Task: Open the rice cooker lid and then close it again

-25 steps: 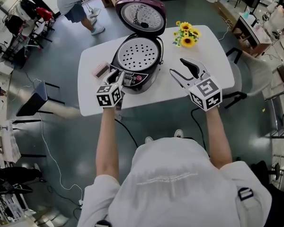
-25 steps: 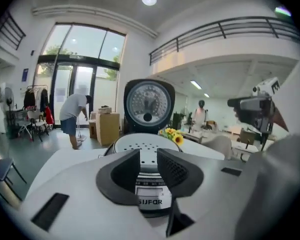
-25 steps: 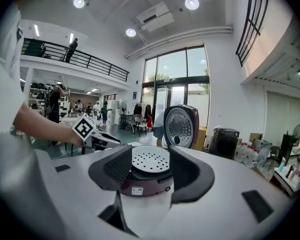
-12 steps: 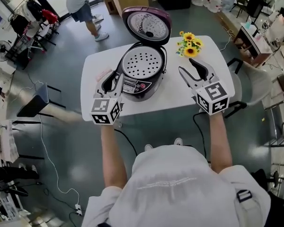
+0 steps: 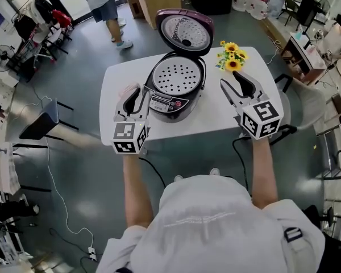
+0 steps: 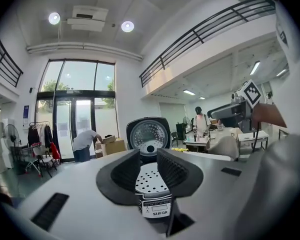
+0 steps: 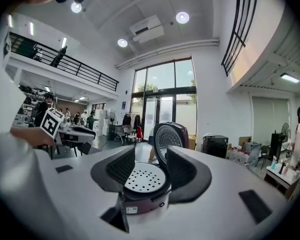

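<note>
The dark purple rice cooker (image 5: 176, 90) stands in the middle of the white table (image 5: 216, 115). Its lid (image 5: 186, 32) is tipped up and back, which shows the perforated inner plate (image 5: 176, 73). My left gripper (image 5: 132, 98) hovers just left of the cooker's front and is open with nothing between its jaws. My right gripper (image 5: 236, 83) hangs to the cooker's right, apart from it, and is also open and empty. In the left gripper view the cooker (image 6: 151, 184) shows through the gap of that gripper (image 6: 148, 156). In the right gripper view the cooker (image 7: 142, 194) and its lid (image 7: 167, 139) lie beyond that gripper (image 7: 151, 156).
A bunch of yellow flowers (image 5: 231, 56) stands at the table's back right, close to the raised lid. A grey chair (image 5: 307, 90) is beside the table's right end. A person (image 5: 108, 4) bends over boxes behind the table. A cable (image 5: 153, 166) trails across the floor below.
My left gripper has lifted away from the cooker's front panel and moved to its left. My right gripper has risen a little. The lid has stayed up.
</note>
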A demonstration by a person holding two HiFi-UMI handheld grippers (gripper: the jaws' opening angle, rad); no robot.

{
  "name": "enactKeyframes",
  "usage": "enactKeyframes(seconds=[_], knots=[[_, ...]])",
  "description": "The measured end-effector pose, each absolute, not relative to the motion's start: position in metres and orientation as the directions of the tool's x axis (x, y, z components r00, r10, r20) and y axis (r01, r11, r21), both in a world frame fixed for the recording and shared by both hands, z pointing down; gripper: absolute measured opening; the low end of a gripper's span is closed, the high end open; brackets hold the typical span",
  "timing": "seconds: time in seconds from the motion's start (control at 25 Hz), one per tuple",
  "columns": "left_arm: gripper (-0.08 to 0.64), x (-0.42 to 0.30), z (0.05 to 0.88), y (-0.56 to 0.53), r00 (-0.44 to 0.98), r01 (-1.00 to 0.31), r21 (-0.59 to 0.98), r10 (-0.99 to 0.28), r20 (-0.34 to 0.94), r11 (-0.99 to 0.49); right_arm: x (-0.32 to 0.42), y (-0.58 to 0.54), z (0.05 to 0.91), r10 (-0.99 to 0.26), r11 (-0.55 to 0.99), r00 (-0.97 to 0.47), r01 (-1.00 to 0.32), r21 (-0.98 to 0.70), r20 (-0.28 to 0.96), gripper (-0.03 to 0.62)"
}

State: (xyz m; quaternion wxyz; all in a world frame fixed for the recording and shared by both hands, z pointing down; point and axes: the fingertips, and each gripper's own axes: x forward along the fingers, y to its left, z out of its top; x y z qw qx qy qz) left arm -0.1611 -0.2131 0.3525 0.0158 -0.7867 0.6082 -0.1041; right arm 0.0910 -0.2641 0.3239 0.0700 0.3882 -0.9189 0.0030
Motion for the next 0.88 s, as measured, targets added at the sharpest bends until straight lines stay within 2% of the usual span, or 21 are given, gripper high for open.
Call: enactKeyframes(seconds=[0.44,0.88], knots=[[0.118,-0.186,0.358,-0.209,0.281,-0.938,-0.162,-0.946,0.161,-0.306,0.075,-0.259,0.325,-0.75,0.656,-0.646,-0.754,0.035,0.141,0.2],[0.118,-0.209,0.379,-0.199,0.339,-0.918,-0.141,-0.917,0.211,-0.372,0.077,-0.258,0.318,-0.806,0.588,-0.553,-0.788,0.183,0.21,0.201]])
